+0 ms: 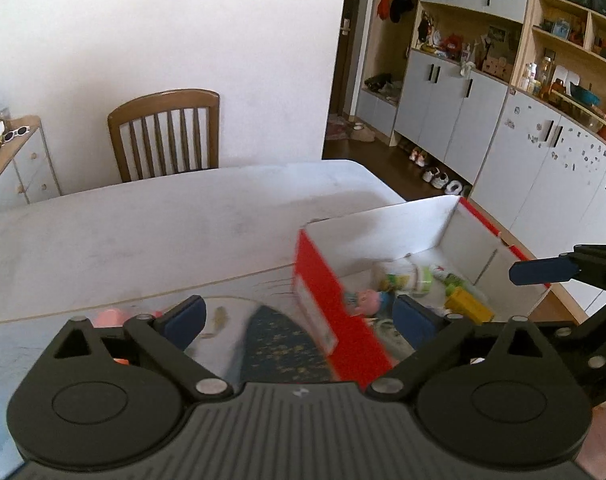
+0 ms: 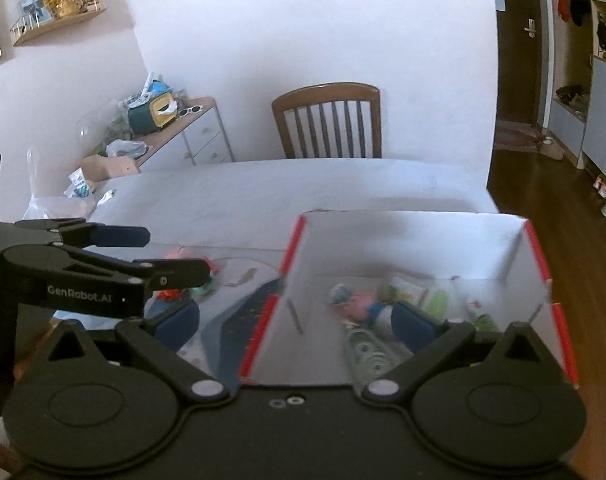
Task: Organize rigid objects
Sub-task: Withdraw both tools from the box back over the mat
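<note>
White table (image 1: 143, 216) with a chair (image 1: 167, 132) behind it carries, from left, a pink toy (image 2: 183, 254), a dark patterned mat (image 1: 279, 344), then a red-edged box (image 1: 323, 292) holding blurred toys (image 1: 371, 300), perhaps bottles too. Left gripper (image 1: 299, 316) and right gripper (image 2: 295, 320) both hover with jaws wide, empty.

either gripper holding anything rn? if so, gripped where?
Nothing held. Left gripper and right gripper are both open, with no object between the fingers. The toys lie loose in the red-and-white box.
</note>
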The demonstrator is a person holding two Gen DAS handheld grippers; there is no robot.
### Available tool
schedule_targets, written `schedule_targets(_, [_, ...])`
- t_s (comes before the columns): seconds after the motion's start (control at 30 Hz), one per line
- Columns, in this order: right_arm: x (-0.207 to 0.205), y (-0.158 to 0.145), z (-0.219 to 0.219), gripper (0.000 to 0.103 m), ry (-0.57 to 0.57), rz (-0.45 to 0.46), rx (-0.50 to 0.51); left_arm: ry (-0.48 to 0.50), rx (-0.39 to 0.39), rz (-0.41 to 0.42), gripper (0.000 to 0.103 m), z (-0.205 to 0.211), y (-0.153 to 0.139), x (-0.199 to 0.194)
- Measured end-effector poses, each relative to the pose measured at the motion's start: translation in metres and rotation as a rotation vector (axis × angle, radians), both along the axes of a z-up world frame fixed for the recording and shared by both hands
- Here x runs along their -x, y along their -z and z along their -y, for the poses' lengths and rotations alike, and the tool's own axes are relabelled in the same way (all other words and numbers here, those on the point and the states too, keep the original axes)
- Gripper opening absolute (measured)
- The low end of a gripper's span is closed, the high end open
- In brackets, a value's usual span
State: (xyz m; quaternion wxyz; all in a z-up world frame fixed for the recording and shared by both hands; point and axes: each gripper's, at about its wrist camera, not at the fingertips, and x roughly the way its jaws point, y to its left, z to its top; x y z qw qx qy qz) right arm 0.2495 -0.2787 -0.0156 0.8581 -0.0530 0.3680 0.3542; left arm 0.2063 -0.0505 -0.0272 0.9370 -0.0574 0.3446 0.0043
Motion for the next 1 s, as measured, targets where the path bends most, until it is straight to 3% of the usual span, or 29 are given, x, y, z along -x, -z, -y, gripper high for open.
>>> schedule_targets(0.43, [0.032,0.012,-0.091,0.102,-0.066,0.009,0.059,-0.056,0.040,-0.014,0.101,-0.100,0.024,0.018])
schedule_targets(1.0, [0.020,0.055,-0.182,0.101,-0.094,0.004,0.136,-0.115,0.044,-0.061,0.101,-0.178,0.078,0.006])
